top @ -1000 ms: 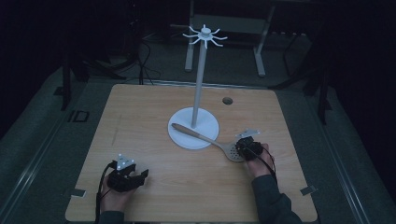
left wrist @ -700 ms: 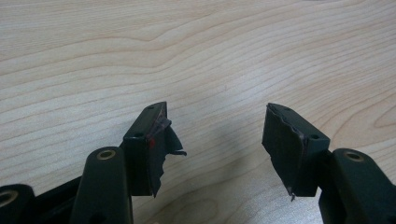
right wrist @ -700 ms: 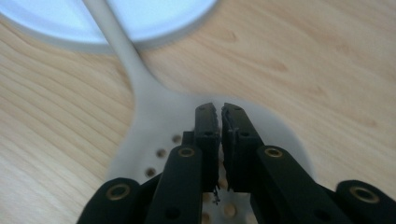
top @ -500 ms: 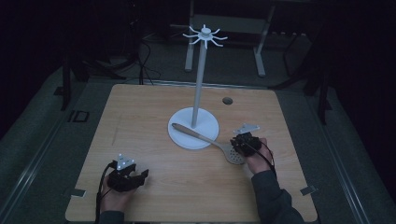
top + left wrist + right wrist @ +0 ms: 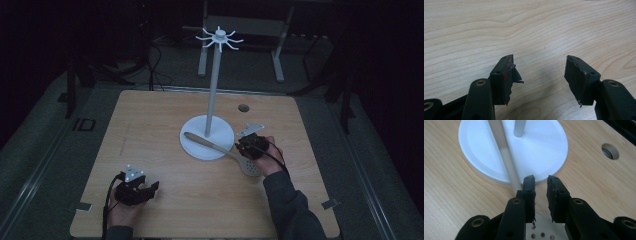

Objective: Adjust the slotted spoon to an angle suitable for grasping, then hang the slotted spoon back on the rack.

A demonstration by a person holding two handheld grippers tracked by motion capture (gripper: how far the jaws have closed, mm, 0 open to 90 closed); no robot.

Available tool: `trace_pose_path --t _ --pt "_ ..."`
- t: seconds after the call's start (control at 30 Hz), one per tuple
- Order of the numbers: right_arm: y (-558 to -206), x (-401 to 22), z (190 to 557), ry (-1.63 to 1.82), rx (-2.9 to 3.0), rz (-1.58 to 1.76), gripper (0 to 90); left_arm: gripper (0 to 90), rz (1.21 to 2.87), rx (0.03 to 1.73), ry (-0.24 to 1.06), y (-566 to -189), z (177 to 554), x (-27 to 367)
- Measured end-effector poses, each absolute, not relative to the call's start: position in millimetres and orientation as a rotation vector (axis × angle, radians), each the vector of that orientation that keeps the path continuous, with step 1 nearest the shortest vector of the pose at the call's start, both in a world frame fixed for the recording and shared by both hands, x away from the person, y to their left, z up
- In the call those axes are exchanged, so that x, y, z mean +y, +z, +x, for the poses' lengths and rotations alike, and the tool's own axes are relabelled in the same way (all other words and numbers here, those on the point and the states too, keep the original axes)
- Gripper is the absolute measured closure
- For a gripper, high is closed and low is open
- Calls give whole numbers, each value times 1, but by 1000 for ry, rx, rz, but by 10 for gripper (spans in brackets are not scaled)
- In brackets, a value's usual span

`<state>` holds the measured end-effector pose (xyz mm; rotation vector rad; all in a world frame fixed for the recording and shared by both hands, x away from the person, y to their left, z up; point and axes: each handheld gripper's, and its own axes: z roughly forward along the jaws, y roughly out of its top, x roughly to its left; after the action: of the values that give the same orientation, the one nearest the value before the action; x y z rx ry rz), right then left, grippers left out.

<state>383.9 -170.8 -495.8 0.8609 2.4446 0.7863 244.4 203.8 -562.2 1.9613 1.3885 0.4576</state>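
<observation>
Opening right gripper (image 5: 540, 182) beside slotted spatula (image 5: 222, 150) (jaws empty)

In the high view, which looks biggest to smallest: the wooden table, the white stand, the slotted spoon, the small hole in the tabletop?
1. Wooden table
2. White stand
3. Slotted spoon
4. Hole

The room is dim, its far side almost black. A light wooden bench (image 5: 150, 130) with rounded corners and 1 round hole (image 5: 243, 107) near its back edge stands on grey floor (image 5: 35, 165). Beyond it stands a pale metal frame (image 5: 280, 50), and dark cables (image 5: 155, 60) trail across the floor.
</observation>
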Motion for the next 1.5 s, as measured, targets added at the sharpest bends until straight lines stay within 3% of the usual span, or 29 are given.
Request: trace_pose_path --t 1.5 --pt "-504 -120 411 735 2626 660 713 411 1965 1386 455 -563 245 204"
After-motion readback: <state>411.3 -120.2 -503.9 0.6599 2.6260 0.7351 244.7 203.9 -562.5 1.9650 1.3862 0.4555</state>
